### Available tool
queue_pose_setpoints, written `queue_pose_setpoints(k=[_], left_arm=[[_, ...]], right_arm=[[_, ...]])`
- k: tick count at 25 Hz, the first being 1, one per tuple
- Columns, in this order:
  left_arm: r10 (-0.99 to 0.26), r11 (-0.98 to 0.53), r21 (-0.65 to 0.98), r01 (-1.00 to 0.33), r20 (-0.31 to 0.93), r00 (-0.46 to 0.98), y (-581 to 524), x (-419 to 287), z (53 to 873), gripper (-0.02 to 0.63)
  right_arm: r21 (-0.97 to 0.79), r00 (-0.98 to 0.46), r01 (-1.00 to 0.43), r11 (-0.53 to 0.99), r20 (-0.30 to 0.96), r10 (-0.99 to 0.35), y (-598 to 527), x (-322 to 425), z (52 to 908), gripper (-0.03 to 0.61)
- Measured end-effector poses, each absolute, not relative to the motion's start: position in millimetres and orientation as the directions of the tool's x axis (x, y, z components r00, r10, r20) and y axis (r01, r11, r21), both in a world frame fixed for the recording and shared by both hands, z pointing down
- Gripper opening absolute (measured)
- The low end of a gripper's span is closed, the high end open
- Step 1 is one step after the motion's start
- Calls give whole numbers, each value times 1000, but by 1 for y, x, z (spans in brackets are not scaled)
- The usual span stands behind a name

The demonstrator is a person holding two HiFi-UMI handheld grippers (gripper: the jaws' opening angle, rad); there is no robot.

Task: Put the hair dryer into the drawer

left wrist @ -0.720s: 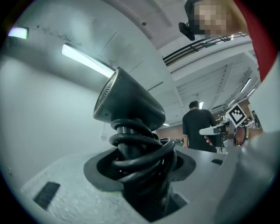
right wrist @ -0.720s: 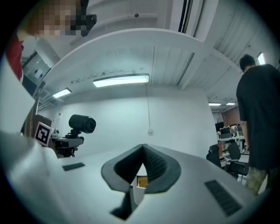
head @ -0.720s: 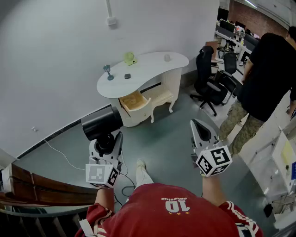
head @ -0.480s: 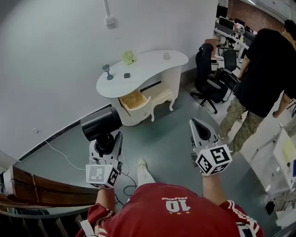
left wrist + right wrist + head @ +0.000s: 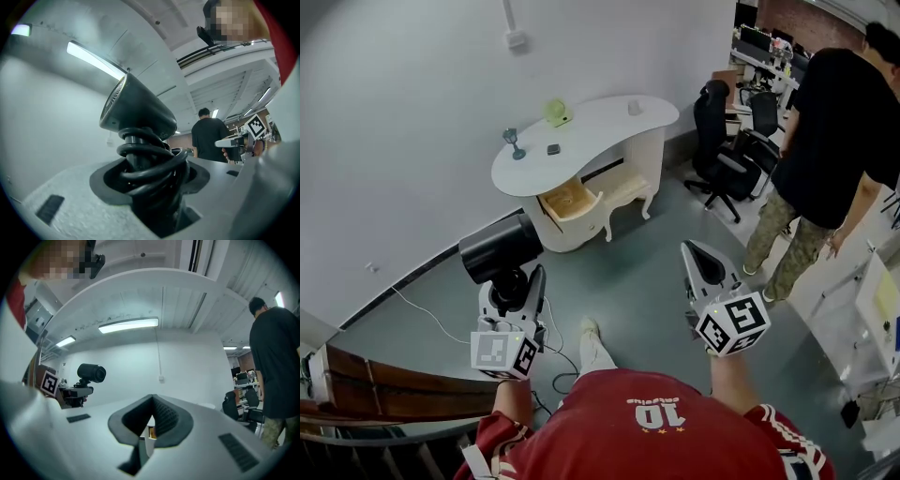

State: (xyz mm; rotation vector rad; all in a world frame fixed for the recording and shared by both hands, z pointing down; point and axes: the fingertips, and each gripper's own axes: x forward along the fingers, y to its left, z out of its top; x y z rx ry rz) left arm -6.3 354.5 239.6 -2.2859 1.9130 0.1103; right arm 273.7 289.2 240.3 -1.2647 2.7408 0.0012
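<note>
hair dryer [image 5: 500, 247]: matt black plastic | table [image 5: 598, 127]: smooth white finish | drawer [image 5: 567, 201]: pale wood inside | floor [image 5: 647, 262]: smooth grey

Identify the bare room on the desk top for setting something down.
Bare: the middle of the desk top, between the small dark item and the white cup, and above the open drawer. Crowded: the left end, around the teal stand and green gadget.

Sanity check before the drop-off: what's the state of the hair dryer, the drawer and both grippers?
hair dryer: upright in the left gripper, cord wound round it
drawer: open, pulled out of the desk
left gripper: jaws shut on the hair dryer
right gripper: jaws together, empty
</note>
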Motion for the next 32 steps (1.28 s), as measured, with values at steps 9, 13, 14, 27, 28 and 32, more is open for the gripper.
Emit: queue_pose_setpoints(k=[9, 13, 14, 27, 28, 32], left_arm=[[-970, -193, -69, -979, -140, 201, 332, -15, 239, 262], [-971, -199, -55, -978, -126, 205, 313, -24, 244, 262], [-972, -199, -50, -979, -120, 204, 308, -27, 246, 262], [-979, -194, 4, -981, -71, 193, 209, -88, 259, 262], [-978, -198, 12, -980, -68, 196, 198, -95, 262, 262], [-976, -213, 22, -977, -44, 211, 154, -124, 269, 262]], right_arm=[[-101, -638, -748, 656, -167, -752, 272, 269, 233, 5], [-98, -622, -762, 640, -163, -766, 253, 264, 236, 6], [-98, -618, -766, 635, -161, -770, 247, 262, 236, 6], [-67, -649, -753, 655, -91, -755, 135, 193, 228, 6], [-62, -651, -752, 656, -85, -754, 124, 185, 227, 6], [-60, -659, -748, 661, -58, -750, 82, 149, 226, 6]])
